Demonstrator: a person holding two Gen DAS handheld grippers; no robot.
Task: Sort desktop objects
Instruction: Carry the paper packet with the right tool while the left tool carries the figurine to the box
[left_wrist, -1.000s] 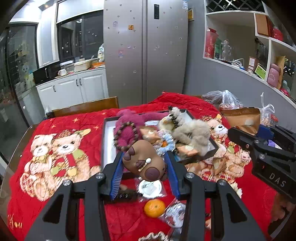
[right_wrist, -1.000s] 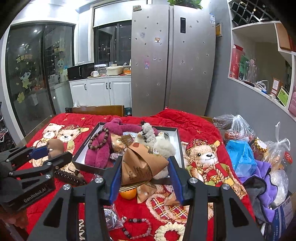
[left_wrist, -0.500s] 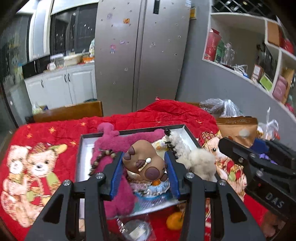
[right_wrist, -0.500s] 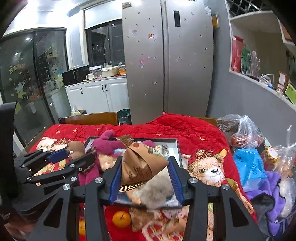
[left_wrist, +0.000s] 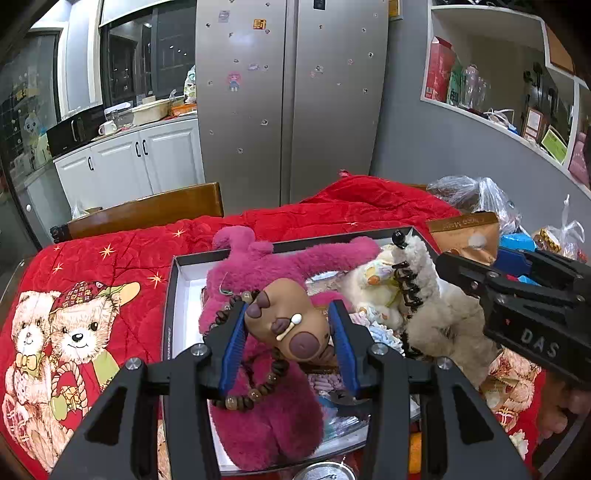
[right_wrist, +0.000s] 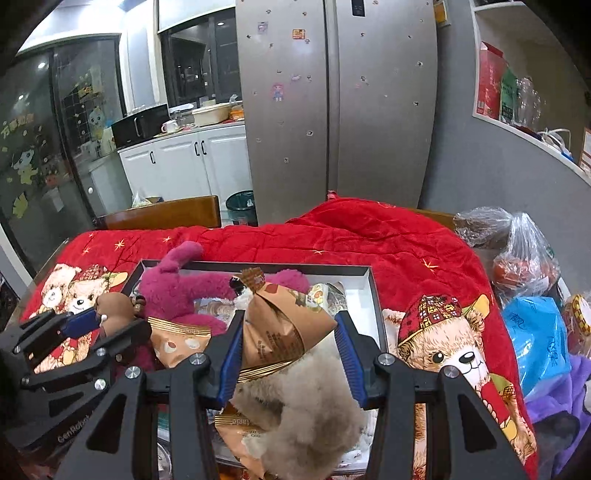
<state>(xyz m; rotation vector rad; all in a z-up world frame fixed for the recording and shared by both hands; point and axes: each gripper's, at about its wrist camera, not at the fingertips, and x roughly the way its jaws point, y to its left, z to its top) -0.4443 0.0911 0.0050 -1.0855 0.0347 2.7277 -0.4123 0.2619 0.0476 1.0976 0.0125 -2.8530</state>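
Observation:
My left gripper (left_wrist: 288, 328) is shut on a brown capybara toy (left_wrist: 286, 319), held above the pink plush (left_wrist: 266, 266) that lies in the black-rimmed box (left_wrist: 168, 306). My right gripper (right_wrist: 288, 343) is shut on a brown paper snack packet (right_wrist: 280, 325), over the same box (right_wrist: 373, 295) and above a beige fluffy plush (right_wrist: 306, 421). In the right wrist view the left gripper (right_wrist: 88, 325) shows at the left with the capybara toy (right_wrist: 114, 306). In the left wrist view the right gripper's fingers (left_wrist: 517, 295) show at the right edge.
A wooden bead bracelet (left_wrist: 251, 391) drapes over the pink plush. A black hair claw (left_wrist: 404, 288) sits on the fluffy plush. The red teddy-print blanket (right_wrist: 369, 236) covers the table. Plastic bags (right_wrist: 524, 258) and a blue pack (right_wrist: 532, 332) crowd the right side. A wooden chair back (left_wrist: 147, 210) stands behind.
Both grippers have moved forward and down from the table's front to above the box, each still holding its object. The orange and loose beads in front have slipped out of view.

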